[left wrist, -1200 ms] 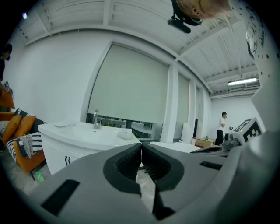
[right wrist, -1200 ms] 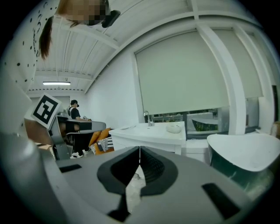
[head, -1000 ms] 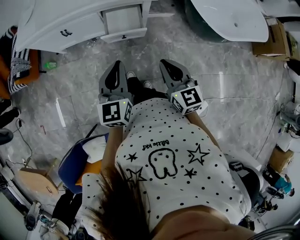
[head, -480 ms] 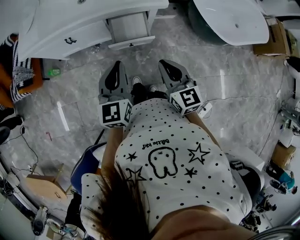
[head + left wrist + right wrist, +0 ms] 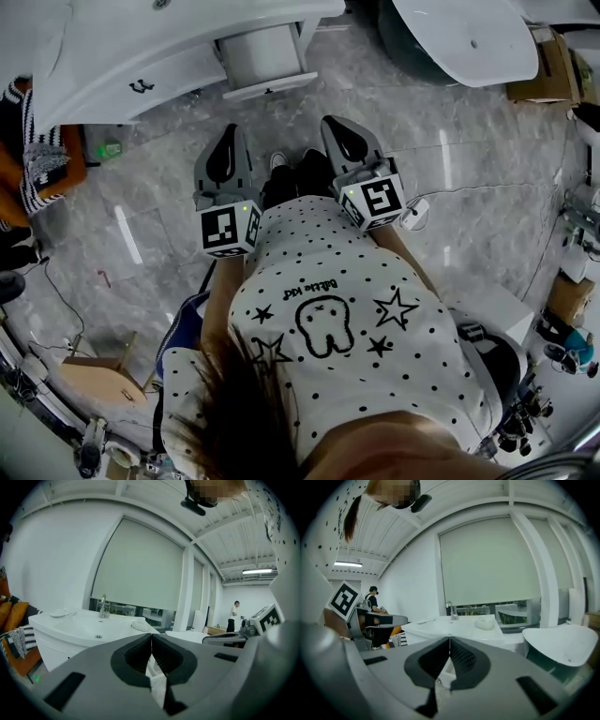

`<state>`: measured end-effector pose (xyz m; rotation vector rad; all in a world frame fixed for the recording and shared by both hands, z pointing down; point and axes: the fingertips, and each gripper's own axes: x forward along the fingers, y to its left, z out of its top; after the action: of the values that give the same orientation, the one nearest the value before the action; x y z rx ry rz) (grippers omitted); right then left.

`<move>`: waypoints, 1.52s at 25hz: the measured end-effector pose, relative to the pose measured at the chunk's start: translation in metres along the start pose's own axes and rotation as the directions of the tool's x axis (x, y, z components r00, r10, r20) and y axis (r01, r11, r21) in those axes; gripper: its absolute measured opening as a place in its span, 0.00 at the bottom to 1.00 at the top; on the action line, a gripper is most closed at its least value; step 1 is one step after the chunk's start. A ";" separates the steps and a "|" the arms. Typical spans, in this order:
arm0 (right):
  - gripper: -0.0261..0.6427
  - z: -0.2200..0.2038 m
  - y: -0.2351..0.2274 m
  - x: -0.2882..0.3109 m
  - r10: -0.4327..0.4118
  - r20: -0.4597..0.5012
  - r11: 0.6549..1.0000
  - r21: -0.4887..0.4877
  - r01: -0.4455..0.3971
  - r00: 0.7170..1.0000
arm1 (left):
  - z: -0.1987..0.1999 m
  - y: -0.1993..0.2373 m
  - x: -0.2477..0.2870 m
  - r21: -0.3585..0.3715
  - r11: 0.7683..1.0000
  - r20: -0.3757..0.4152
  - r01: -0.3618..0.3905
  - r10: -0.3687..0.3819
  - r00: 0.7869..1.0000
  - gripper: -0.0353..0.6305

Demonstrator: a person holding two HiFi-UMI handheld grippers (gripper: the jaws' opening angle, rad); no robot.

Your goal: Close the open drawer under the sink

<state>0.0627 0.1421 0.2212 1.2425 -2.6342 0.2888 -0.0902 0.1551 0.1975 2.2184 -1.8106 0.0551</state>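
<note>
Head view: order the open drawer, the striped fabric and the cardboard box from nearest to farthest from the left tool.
Measured from the left tool:
1. The open drawer, just ahead of the tool, at the top of the view.
2. The striped fabric, off at the left edge.
3. The cardboard box, far across at the upper right.

A short line of script [image 5: 309,290] is showing upside down on the person's dotted shirt [image 5: 412,375], above a tooth figure [image 5: 325,325] and stars [image 5: 397,307]; its last word is looking like "kid", the rest is not reading clearly. Square black-and-white code markers are showing on the left gripper [image 5: 229,133], on its cube [image 5: 228,230], and on the right gripper [image 5: 336,124], on its cube [image 5: 375,200]; no numbers are reading anywhere
</note>
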 end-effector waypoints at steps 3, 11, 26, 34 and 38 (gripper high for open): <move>0.06 0.001 -0.006 0.002 -0.014 -0.003 1.000 0.002 0.014 1.000 | -0.001 -0.001 0.005 -0.008 1.000 -0.005 0.002 -0.003 1.000 0.06; 0.06 0.003 -0.002 0.008 0.005 -0.015 1.000 -0.007 -0.005 1.000 | -0.004 0.006 0.004 -0.027 0.999 -0.013 -0.021 0.020 1.000 0.06; 0.06 0.026 -0.083 0.052 0.073 -0.006 0.997 -0.019 -0.073 0.997 | 0.010 0.003 0.076 -0.044 0.989 0.001 -0.143 0.144 0.990 0.06; 0.06 0.035 -0.128 0.071 0.102 0.009 0.994 -0.027 -0.102 0.995 | 0.025 -0.002 0.112 -0.056 0.976 0.056 -0.210 0.213 0.975 0.06; 0.06 0.034 -0.141 0.073 0.094 0.000 0.995 -0.016 -0.094 0.996 | 0.027 -0.002 0.120 -0.050 0.975 0.052 -0.216 0.218 0.975 0.06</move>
<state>0.1233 -0.0086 0.2204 1.1158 -2.6947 0.2822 -0.0658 0.0342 0.1951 2.0032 -2.0581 -0.0048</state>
